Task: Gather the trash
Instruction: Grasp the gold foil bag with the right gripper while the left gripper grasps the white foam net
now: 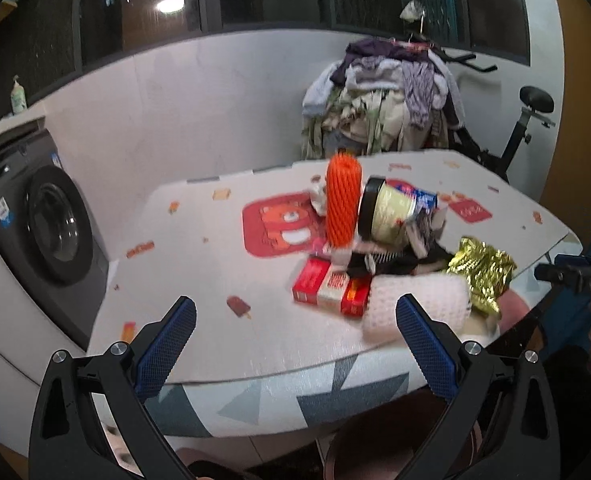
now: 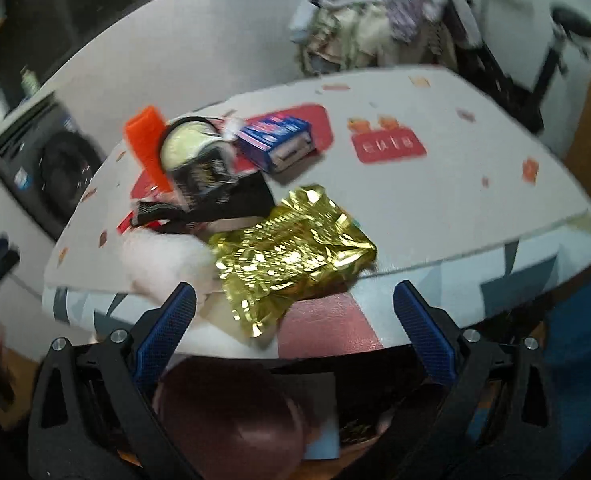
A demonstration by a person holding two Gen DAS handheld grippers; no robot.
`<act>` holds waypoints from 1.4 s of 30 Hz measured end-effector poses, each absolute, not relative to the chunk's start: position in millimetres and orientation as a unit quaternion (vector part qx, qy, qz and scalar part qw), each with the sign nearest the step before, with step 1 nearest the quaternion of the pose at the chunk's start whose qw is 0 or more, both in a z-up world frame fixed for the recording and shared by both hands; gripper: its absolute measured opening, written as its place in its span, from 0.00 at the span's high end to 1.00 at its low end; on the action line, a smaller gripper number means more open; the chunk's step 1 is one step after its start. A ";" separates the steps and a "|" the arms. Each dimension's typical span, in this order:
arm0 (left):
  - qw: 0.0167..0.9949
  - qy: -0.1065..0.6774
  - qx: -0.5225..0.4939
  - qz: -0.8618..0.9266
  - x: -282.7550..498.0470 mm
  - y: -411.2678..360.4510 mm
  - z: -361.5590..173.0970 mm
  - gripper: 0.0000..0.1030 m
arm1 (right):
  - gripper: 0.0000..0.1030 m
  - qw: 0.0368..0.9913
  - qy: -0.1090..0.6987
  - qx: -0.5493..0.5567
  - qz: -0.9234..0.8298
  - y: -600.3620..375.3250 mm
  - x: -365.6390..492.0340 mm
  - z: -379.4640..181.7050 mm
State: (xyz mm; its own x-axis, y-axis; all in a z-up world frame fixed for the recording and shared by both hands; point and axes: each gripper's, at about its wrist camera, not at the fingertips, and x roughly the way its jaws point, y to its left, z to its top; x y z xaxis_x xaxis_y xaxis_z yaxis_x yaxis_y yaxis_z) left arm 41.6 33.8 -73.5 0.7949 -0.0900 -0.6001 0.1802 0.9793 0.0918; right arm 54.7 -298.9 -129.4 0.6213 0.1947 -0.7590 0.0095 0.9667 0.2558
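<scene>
The left gripper hangs above the near edge of the table, its blue-padded fingers spread wide apart with nothing between them. The right gripper is likewise spread wide and empty, positioned over the near table edge directly in front of the crumpled gold foil wrapper. The trash is clustered on the patterned table cover toward the near right side. In the left wrist view, an orange foam net sleeve stands upright, touching a pale yellow jar with a black lid that lies on its side. A red and white carton lies flat just in front of them, beside a white foam sheet that overhangs the near edge. The gold foil wrapper rests just right of that sheet. Black wrapper scraps lie between the jar and the foam sheet. The right wrist view (heavily motion-blurred) additionally shows a blue and red carton beyond the jar, open end facing the camera. A washing machine stands left of the table; a heap of clothes and an exercise bike stand behind it.
</scene>
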 end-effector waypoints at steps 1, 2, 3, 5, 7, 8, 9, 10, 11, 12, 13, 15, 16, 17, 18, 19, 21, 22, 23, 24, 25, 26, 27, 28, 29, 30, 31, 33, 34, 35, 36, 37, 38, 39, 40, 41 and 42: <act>0.943 0.317 0.071 -0.066 43.6 34.2 -76.7 0.05 | 0.05 0.885 0.441 0.139 0.051 -302.1 58.6 -137.2; 0.943 0.321 0.069 -0.062 45.1 35.3 -79.0 0.05 | 0.05 0.878 0.447 0.161 0.055 -303.4 61.3 -144.3; 0.943 0.322 0.064 -0.057 46.5 36.8 -81.1 0.05 | 0.05 0.875 0.449 0.172 0.059 -302.3 61.7 -148.6; 0.943 0.321 0.054 -0.062 49.1 40.3 -83.7 0.05 | 0.05 0.867 0.458 0.188 0.059 -296.5 68.1 -158.8; 0.944 0.321 0.048 -0.063 53.1 42.2 -86.0 0.05 | 0.05 0.859 0.466 0.203 0.052 -291.8 77.4 -168.2; 0.944 0.321 0.045 -0.066 54.4 43.0 -87.3 0.05 | 0.05 0.854 0.472 0.215 0.047 -290.3 82.3 -172.4; 0.943 0.322 0.044 -0.068 55.6 43.1 -88.5 0.05 | 0.05 0.848 0.477 0.226 0.042 -289.6 87.5 -176.9; 0.943 0.323 0.044 -0.070 56.3 43.3 -90.1 0.05 | 0.05 0.841 0.483 0.242 0.033 -288.9 93.3 -181.8; 0.942 0.324 0.045 -0.071 56.6 43.0 -91.4 0.05 | 0.05 0.836 0.485 0.254 0.027 -288.4 98.5 -184.8; 0.942 0.324 0.046 -0.071 57.1 42.8 -93.1 0.05 | 0.05 0.832 0.485 0.268 0.018 -287.5 104.4 -187.3; 0.942 0.325 0.046 -0.071 57.7 43.1 -94.6 0.05 | 0.05 0.831 0.485 0.274 0.010 -287.4 108.2 -188.1; 0.941 0.327 0.044 -0.071 59.1 44.3 -98.2 0.05 | 0.05 0.831 0.483 0.277 -0.004 -286.1 119.0 -187.7; 0.941 0.328 0.041 -0.071 59.1 44.5 -99.7 0.05 | 0.05 0.835 0.481 0.268 -0.013 -283.7 124.7 -186.5; 0.941 0.329 0.038 -0.071 59.9 45.4 -101.0 0.05 | 0.05 0.839 0.481 0.253 -0.020 -281.0 130.7 -185.8; 0.940 0.331 0.034 -0.075 60.9 46.2 -103.2 0.05 | 0.05 0.843 0.482 0.235 -0.029 -277.9 136.3 -185.4; 0.939 0.333 0.032 -0.077 62.0 46.3 -104.5 0.05 | 0.05 0.848 0.484 0.213 -0.041 -275.0 142.0 -185.3; 0.938 0.335 0.031 -0.081 63.1 46.9 -108.1 0.05 | 0.05 0.852 0.485 0.194 -0.048 -272.6 149.6 -186.9; 0.937 0.337 0.030 -0.082 63.4 46.8 -109.8 0.05 | 0.05 0.852 0.488 0.184 -0.053 -271.5 153.6 -189.1; 0.937 0.339 0.028 -0.084 63.7 46.7 -111.6 0.05 | 0.05 0.854 0.487 0.175 -0.056 -270.5 156.3 -190.2; 0.935 0.343 0.025 -0.087 65.1 46.8 -113.7 0.05 | 0.05 0.857 0.486 0.164 -0.058 -269.1 158.8 -190.8; 0.934 0.345 0.021 -0.090 66.2 46.6 -115.4 0.05 | 0.05 0.859 0.485 0.151 -0.060 -267.5 161.6 -191.8; 0.933 0.348 0.017 -0.093 67.1 46.3 -117.3 0.05 | 0.05 0.862 0.484 0.140 -0.061 -266.4 163.8 -192.9; 0.931 0.353 0.012 -0.097 68.5 46.0 -119.6 0.05 | 0.08 0.865 0.482 0.126 -0.060 -265.0 165.7 -193.8; 0.927 0.359 0.005 -0.103 70.1 45.0 -122.5 0.06 | 0.10 0.868 0.481 0.112 -0.061 -263.7 167.6 -194.6; 0.925 0.363 0.001 -0.107 70.9 44.3 -123.7 0.06 | 0.17 0.872 0.477 0.099 -0.051 -262.6 167.2 -194.2; 0.922 0.370 -0.008 -0.113 72.3 43.5 -126.1 0.09 | 0.21 0.875 0.472 0.096 -0.041 -262.3 167.0 -193.3; 0.919 0.376 -0.016 -0.119 73.3 43.0 -128.7 0.11 | 0.24 0.878 0.468 0.093 -0.033 -263.5 164.7 -191.9; 0.910 0.392 -0.035 -0.128 77.8 42.3 -134.2 0.14 | 0.30 0.883 0.460 0.092 -0.024 -266.7 158.8 -188.9; 0.906 0.400 -0.049 -0.132 80.1 42.5 -136.6 0.16 | 0.30 0.886 0.453 0.094 -0.020 -269.8 153.6 -185.4; 0.900 0.408 -0.063 -0.137 82.5 42.8 -139.0 0.17 | 0.32 0.890 0.445 0.093 -0.019 -272.6 149.1 -182.1; 0.892 0.420 -0.084 -0.143 86.4 42.5 -142.5 0.19 | 0.33 0.895 0.437 0.088 -0.021 -275.0 144.0 -178.3; 0.885 0.430 -0.099 -0.147 89.3 41.9 -145.3 0.21 | 0.33 0.898 0.432 0.084 -0.022 -277.0 140.2 -175.5; 0.874 0.444 -0.123 -0.152 95.0 40.5 -149.5 0.22 | 0.33 0.900 0.428 0.081 -0.022 -278.3 135.3 -172.7; 0.866 0.454 -0.142 -0.157 98.6 39.0 -152.3 0.24 | 0.33 0.902 0.425 0.080 -0.022 -279.8 132.1 -170.9; 0.856 0.464 -0.162 -0.160 103.3 35.8 -155.0 0.25 | 0.33 0.903 0.421 0.078 -0.021 -281.2 128.1 -169.1; 0.849 0.470 -0.176 -0.163 105.6 31.6 -156.2 0.25 | 0.33 0.906 0.417 0.073 -0.022 -281.9 124.2 -167.2; 0.839 0.479 -0.196 -0.167 110.6 25.1 -157.7 0.25 | 0.33 0.907 0.414 0.069 -0.021 -281.9 121.9 -165.3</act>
State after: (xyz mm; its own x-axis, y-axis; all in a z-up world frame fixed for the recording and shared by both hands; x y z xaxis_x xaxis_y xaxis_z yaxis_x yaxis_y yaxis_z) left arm 110.6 25.1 -157.7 0.4848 -0.4682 -0.7388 0.0930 0.8675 -0.4887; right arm 121.9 -281.9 -165.3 0.6567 0.0185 -0.7539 0.0963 0.9895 0.1081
